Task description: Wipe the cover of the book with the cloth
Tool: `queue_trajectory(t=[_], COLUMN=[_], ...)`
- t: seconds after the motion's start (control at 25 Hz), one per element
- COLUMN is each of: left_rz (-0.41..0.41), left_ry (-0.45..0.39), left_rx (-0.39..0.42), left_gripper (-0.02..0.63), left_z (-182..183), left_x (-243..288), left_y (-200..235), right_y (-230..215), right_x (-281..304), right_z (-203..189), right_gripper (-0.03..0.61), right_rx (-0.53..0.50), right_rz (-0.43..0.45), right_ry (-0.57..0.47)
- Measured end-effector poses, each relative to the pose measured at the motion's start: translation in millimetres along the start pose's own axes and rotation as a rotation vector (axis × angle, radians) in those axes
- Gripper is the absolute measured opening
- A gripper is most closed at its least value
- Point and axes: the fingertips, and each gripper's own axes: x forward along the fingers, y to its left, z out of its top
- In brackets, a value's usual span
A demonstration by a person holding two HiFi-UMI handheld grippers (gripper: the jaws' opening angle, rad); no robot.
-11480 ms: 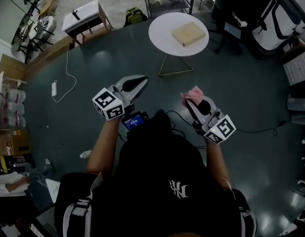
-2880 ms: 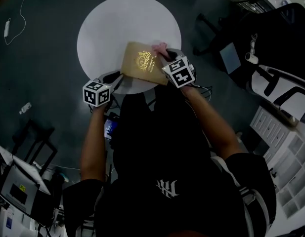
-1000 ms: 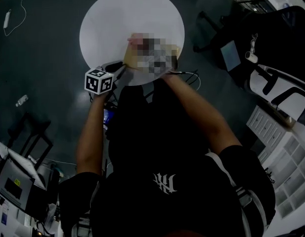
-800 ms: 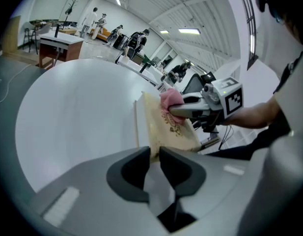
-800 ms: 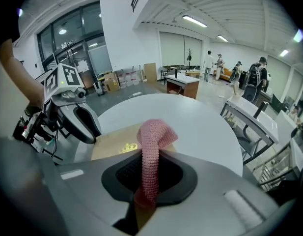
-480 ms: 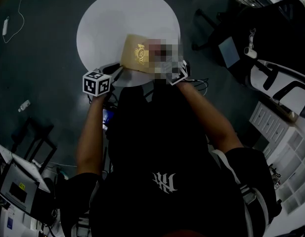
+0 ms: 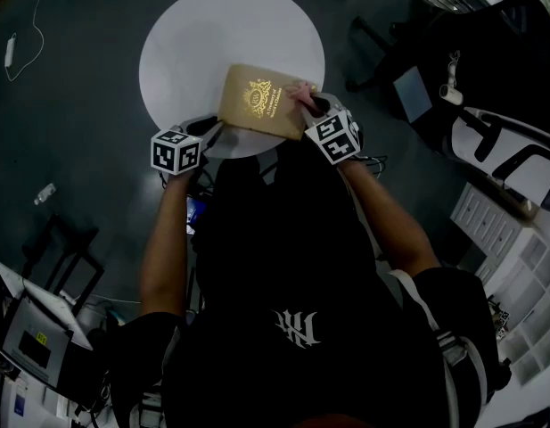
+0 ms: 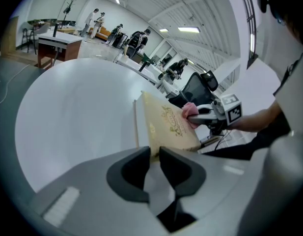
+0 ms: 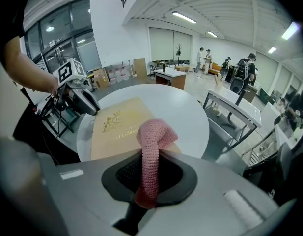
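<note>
The book (image 7: 261, 102) lay at the round counter's (image 7: 194, 34) near edge, bare surface beyond, lengthwise between the tools. The left tool (image 8: 154, 155) pinched its corner; the right tool (image 7: 313, 107) pinched the cloth (image 9: 153, 136).

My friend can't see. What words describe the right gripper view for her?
A pink knitted cloth is pinched in the right claw, its loose end above a tan book on a round white table. The left claw holds the book's far corner.

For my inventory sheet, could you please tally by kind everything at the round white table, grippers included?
table: 1
book: 1
pink cloth: 1
grippers: 2, left gripper and right gripper
total: 5
</note>
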Motion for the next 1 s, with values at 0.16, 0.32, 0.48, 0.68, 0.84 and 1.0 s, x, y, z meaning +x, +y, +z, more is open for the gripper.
queue_trajectory(t=[0.16,0.32,0.48,0.68,0.84,1.0], left_rz=[-0.003,-0.006,-0.009,0.0,0.005,0.007], left_ry=[0.004,0.004,0.004,0.004,0.005,0.009], left_rx=[0.004,-0.005,-0.006,-0.012,-0.01,-0.022], left_gripper=[0.067,0.067,0.068,0.069,0.069,0.071], left_z=[0,-2,-1,-3,-2,-4], left_x=[0,0,0,-1,2,2], left_y=[1,0,1,1,0,-2], right_y=[-9,-25,-20,31,68,99], right_x=[-10,-23,-50,-31,17,49], right_z=[-18,-54,-4,92,128,142], right_gripper=[0.04,0.04,0.038,0.04,0.039,0.04], right_rx=[0.022,0.079,0.096,-0.019,-0.066,-0.081], right_rz=[-0.023,-0.078,-0.075,0.04,0.13,0.191], right_ry=[0.034,0.135,-0.034,-0.198,-0.213,-0.177])
